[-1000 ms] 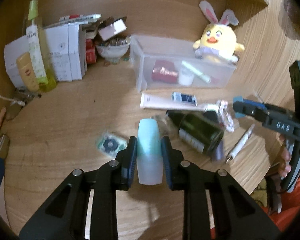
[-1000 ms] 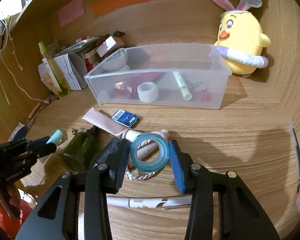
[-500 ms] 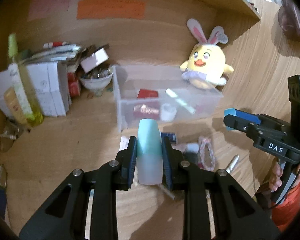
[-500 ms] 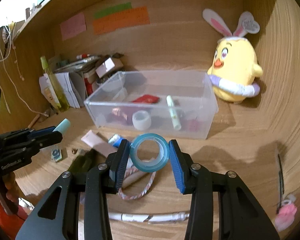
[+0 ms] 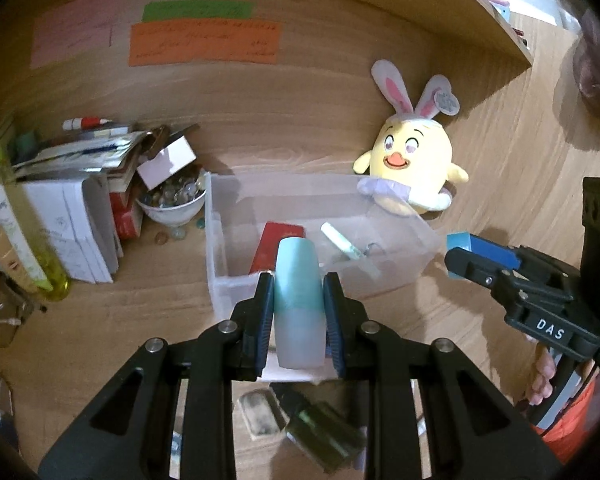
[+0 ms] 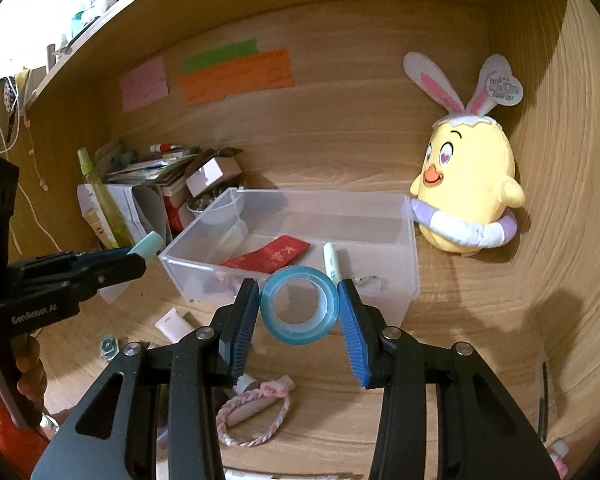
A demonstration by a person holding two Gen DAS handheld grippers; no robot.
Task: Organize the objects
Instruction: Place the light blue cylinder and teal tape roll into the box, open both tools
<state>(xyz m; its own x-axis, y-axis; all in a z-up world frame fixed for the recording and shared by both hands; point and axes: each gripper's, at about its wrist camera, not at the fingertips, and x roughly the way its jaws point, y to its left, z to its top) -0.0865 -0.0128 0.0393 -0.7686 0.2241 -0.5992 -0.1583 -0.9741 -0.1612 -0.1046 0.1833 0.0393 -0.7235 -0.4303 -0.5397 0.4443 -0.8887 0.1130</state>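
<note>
My left gripper (image 5: 298,308) is shut on a pale teal tube (image 5: 298,300) and holds it in the air just in front of the clear plastic bin (image 5: 220,280). My right gripper (image 6: 299,308) is shut on a blue tape roll (image 6: 298,305), also held up before the bin's (image 6: 408,280) front wall. The bin holds a red packet (image 6: 272,258) and a pale green stick (image 6: 332,264). The left gripper (image 6: 136,264) shows at the left of the right wrist view, and the right gripper (image 5: 460,258) at the right of the left wrist view.
A yellow bunny-eared plush (image 6: 468,200) sits right of the bin. Boxes, papers, a bowl (image 5: 172,204) and a yellow-green bottle (image 5: 20,216) crowd the left. On the desk lie a pink tube (image 6: 174,322), a braided hair tie (image 6: 256,412) and a dark bottle (image 5: 320,436).
Both grippers have risen and moved toward the bin with their objects still held. The loose items on the desk have dropped lower in both views.
</note>
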